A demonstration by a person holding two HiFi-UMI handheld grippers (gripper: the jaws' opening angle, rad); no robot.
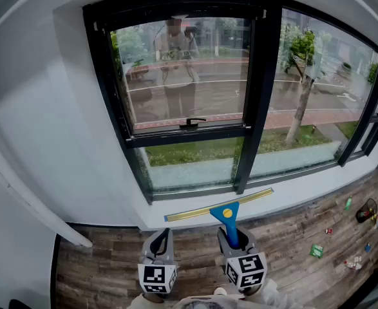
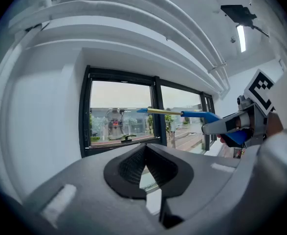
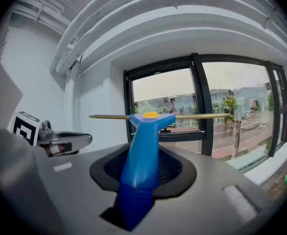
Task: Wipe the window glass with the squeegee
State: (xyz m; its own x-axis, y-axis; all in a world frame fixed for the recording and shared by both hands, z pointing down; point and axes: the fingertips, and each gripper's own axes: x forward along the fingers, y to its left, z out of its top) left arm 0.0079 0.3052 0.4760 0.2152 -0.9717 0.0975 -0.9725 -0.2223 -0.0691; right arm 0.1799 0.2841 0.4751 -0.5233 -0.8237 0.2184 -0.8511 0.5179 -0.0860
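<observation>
The right gripper (image 3: 143, 166) is clamped on the blue handle of the squeegee (image 3: 145, 141). The squeegee's brass-coloured blade (image 1: 201, 212) is held level and, in the head view, sits low before the white sill (image 1: 317, 190), clear of the window glass (image 1: 189, 76). Beside it, the left gripper (image 2: 144, 168) has its jaws pressed together with nothing between them. The black-framed window (image 1: 261, 95) is set in a white wall (image 1: 47, 121) and shows trees and a street outside. Below is a wood-plank floor (image 1: 285, 234), with small scattered items (image 1: 316, 250) at the right. White pipes (image 3: 133, 13) run along the ceiling.
</observation>
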